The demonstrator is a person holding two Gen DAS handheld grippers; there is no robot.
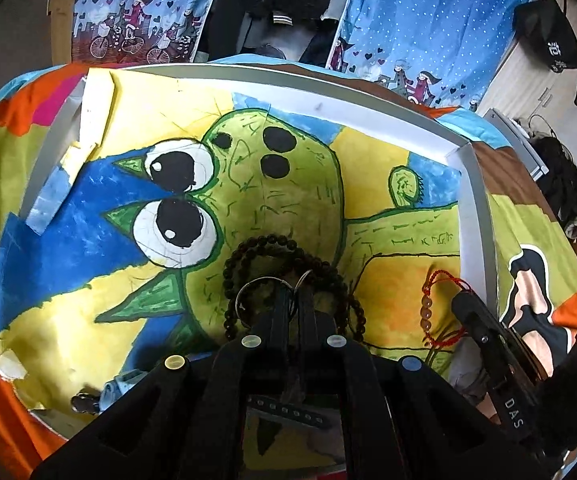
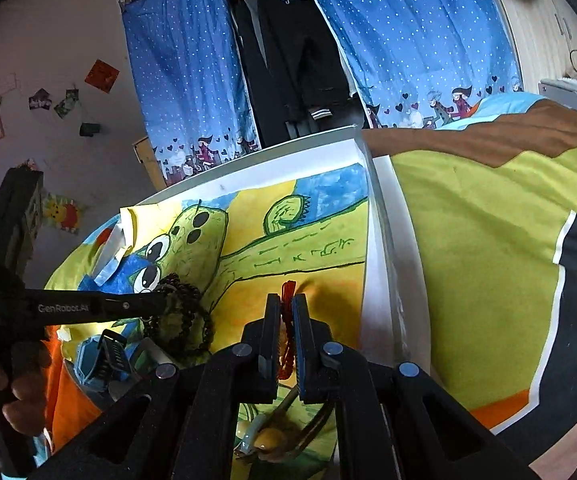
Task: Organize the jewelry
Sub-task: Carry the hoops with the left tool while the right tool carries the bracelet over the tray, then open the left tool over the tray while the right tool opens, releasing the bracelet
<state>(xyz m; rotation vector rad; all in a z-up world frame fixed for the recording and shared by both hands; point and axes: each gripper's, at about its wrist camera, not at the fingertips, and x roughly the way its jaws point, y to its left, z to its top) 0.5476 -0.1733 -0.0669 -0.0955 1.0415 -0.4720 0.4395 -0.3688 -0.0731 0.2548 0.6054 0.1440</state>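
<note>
Nearest us, the left gripper point(image 1: 294, 300) has its jaws closed together on thin silver wire rings point(image 1: 262, 282), which lie over a looped strand of dark round beads point(image 1: 288, 248). The right gripper point(image 2: 286, 320) is clamped on a red knotted cord bracelet with amber beads point(image 2: 287, 292); in the left wrist view that bracelet point(image 1: 428, 304) sits just beside the right fingers point(image 1: 472, 320). Both pieces rest on a painted green cartoon-creature picture in a white frame point(image 1: 328, 92). A blue watch point(image 2: 100, 356) lies near the beads. Beyond, we see a multicoloured bedspread point(image 2: 468, 240), then blue dotted curtains point(image 2: 192, 60) flanking dark hanging clothes point(image 2: 288, 60).
</note>
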